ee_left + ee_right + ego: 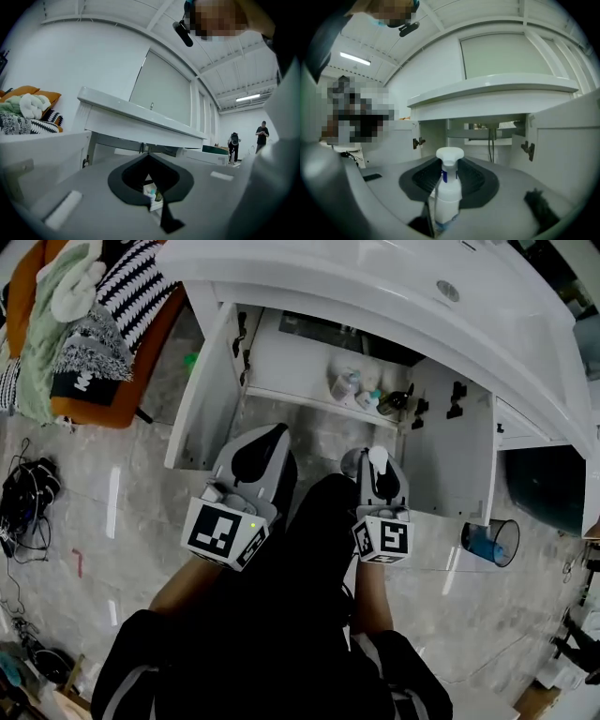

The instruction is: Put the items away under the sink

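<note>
Seen from the head view, one white sink counter [309, 268] stands over a cabinet [291, 357] with both of its two doors swung open. Three small bottles [345, 385] are clustered inside it toward the right. Two grippers are held side by side in front of it: the left gripper [277, 435] carries nothing, and the right gripper [377, 457] holds one white spray bottle [379, 476] upright. In the left gripper view, the jaw tips meet with nothing pinched, and the cabinet bottles show through the hollow behind them. In the right gripper view, both pads press the spray bottle's sides. Its trigger head rises above them, and the open cabinet lies beyond.
</note>
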